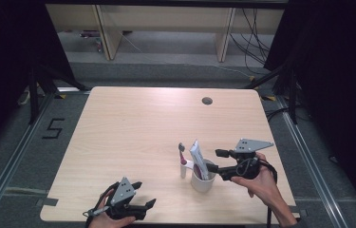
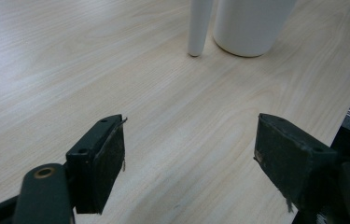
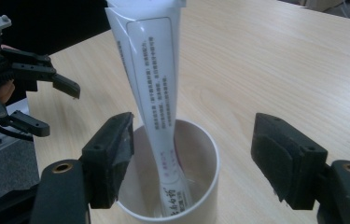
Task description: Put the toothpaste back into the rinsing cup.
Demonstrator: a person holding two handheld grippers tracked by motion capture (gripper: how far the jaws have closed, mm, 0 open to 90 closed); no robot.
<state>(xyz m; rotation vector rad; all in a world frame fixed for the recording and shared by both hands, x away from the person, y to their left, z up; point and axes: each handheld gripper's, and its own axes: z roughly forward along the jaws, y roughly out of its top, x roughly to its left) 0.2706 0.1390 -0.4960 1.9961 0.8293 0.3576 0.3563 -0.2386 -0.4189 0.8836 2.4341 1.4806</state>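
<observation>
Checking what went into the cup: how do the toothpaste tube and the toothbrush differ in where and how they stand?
The toothpaste tube stands inside the white cup, leaning on its rim; the toothbrush stands outside, beside the cup. The tube is broad and flat; the toothbrush is thin. Both stand roughly upright.

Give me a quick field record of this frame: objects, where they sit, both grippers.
table: light wood, round hole near far edge
cup: white, upright, near right front of table
tube: white with printed text, stands cap-down inside the cup, leaning on its rim
toothbrush: white handle, dark head, upright, just left of the cup, outside it
right gripper: jaws open on either side of the tube, not pressing it
left gripper: jaws open, nothing between them, near front edge, pointed toward the cup
</observation>
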